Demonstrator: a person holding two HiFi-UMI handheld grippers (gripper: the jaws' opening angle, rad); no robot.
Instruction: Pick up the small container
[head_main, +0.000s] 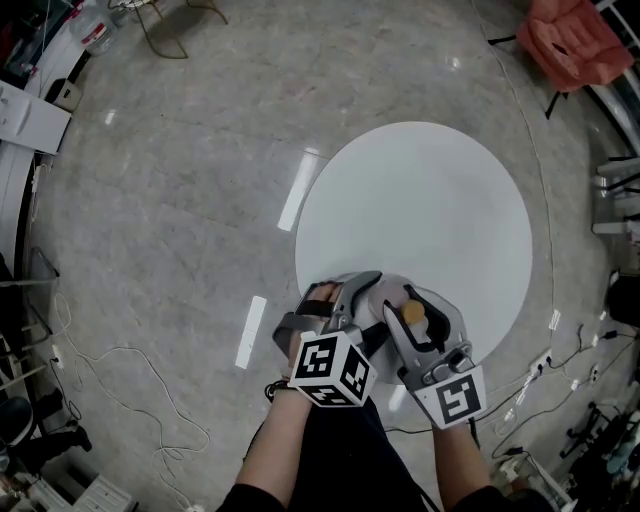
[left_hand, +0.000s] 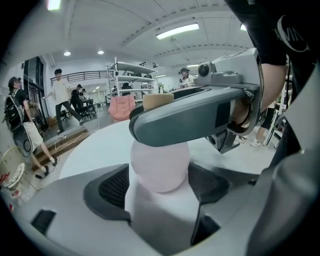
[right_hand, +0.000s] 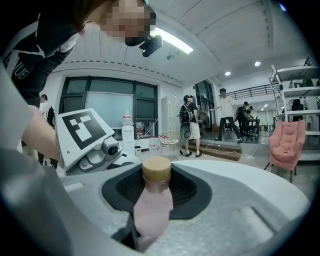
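Note:
The small container is a pale pink bottle (right_hand: 152, 205) with a cork cap (right_hand: 156, 169). My right gripper (right_hand: 155, 192) is shut on it, and the cap points away from its camera. From above, the cap (head_main: 412, 313) shows between the right gripper's (head_main: 408, 320) jaws over the near edge of the round white table (head_main: 420, 200). My left gripper (left_hand: 160, 185) is open. The bottle's rounded bottom (left_hand: 160, 167) sits between its two dark pads, which stand a little off it. The right gripper's grey jaw crosses just above the bottle in the left gripper view. The left gripper (head_main: 340, 305) is just left of the right one.
A pink chair (head_main: 575, 40) stands beyond the table at the upper right. Cables (head_main: 130, 370) trail over the floor at the left and right. Several people (right_hand: 190, 125) and shelves (left_hand: 132, 85) stand in the background of both gripper views.

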